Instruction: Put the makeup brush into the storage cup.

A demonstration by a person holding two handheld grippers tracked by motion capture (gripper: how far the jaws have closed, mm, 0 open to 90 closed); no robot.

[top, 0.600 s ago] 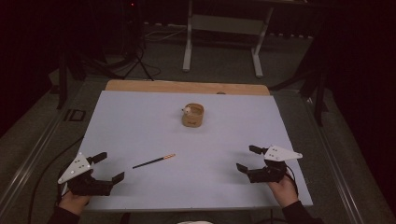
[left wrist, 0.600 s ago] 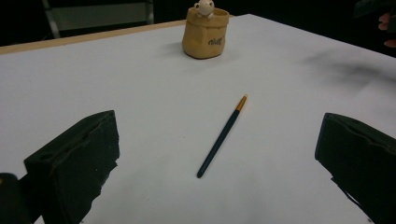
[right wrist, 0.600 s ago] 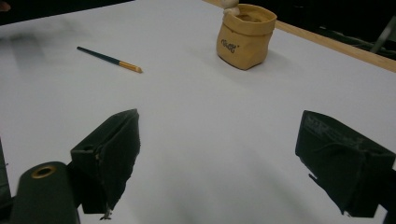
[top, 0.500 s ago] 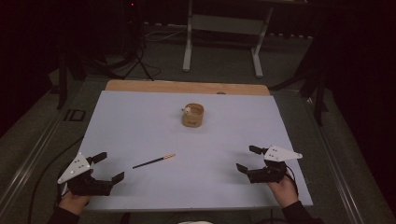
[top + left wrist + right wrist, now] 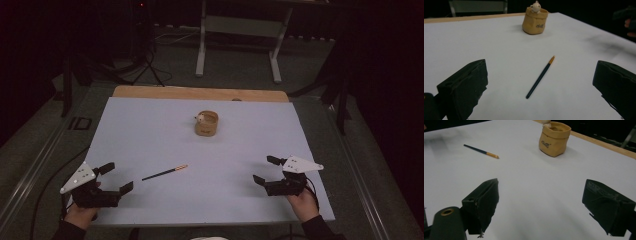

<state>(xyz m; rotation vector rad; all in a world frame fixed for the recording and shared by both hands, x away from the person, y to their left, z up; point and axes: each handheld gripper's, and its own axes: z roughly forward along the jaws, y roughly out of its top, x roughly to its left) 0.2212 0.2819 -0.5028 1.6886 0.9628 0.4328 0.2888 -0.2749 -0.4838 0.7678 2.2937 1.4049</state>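
Lab or studio — dark room, white-covered table (image 5: 150,130), metal stand (image 5: 237,30).

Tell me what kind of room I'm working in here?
Likely a lab or studio recording rig, not a home: a white-covered table under dark surrounds, a metal stand behind it, cables on the floor. Only a pen and tan pouch lie out.

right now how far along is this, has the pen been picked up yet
Not yet. Nothing looks done: the pen lies flat on the sheet, apart from the pouch, which stands upright farther back. Nothing is in hand: the left gripper and right gripper are both open and empty at the near edge, the left one closer to the pen. Left to do, probably: reach, grasp the pen and take it to the pouch.
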